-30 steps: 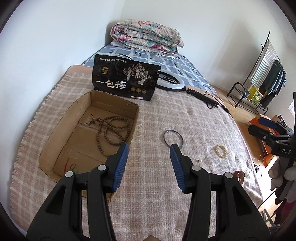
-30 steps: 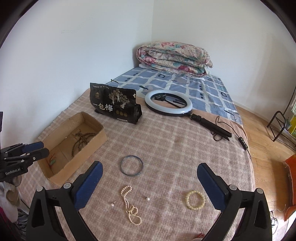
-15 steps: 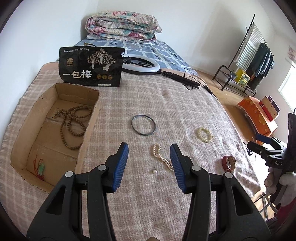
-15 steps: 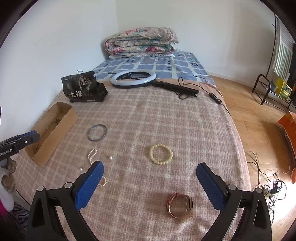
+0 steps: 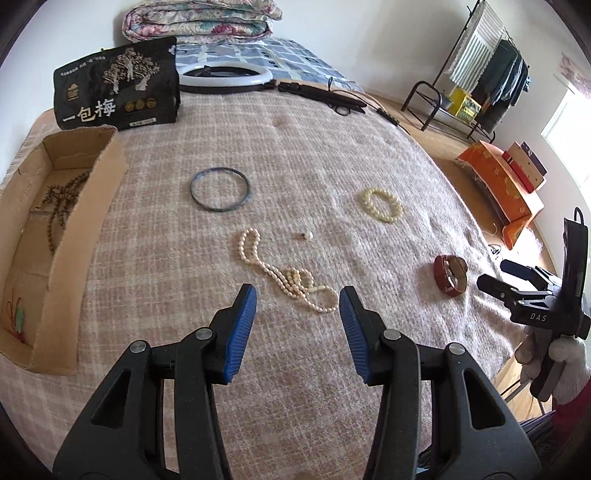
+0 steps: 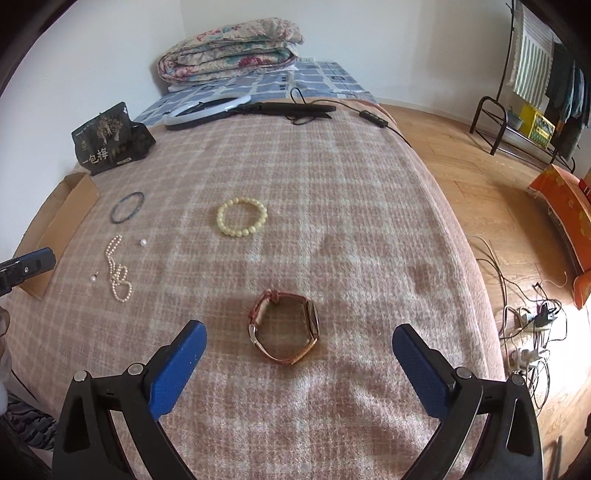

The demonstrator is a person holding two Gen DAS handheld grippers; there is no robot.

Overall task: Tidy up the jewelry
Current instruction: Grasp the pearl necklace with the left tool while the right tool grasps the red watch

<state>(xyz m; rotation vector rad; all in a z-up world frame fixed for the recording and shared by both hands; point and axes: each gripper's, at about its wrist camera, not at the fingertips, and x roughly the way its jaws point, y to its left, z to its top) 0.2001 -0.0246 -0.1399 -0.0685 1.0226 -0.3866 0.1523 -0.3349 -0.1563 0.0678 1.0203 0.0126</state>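
On the plaid blanket lie a pearl necklace (image 5: 284,275), a dark blue bangle (image 5: 219,189), a cream bead bracelet (image 5: 381,204), a loose pearl (image 5: 307,235) and a red-strapped watch (image 5: 450,275). A cardboard box (image 5: 74,236) at the left holds a brown bead string (image 5: 59,199). My left gripper (image 5: 297,308) is open and empty, just short of the pearl necklace. My right gripper (image 6: 297,341) is wide open and empty, with the watch (image 6: 284,326) lying between and just ahead of its fingers. The bracelet (image 6: 242,216) and necklace (image 6: 117,271) show beyond.
A black snack bag (image 5: 116,83) stands behind the box. A ring light (image 5: 225,74) with its black stand and cable lies at the back, a folded quilt (image 5: 201,18) beyond. The blanket's edge drops to wood floor with cables (image 6: 528,321) at the right.
Both grippers have swung right and closer to the blanket. The left view went from the box to the pearl necklace; the right view now centres on the watch. Both stayed open.
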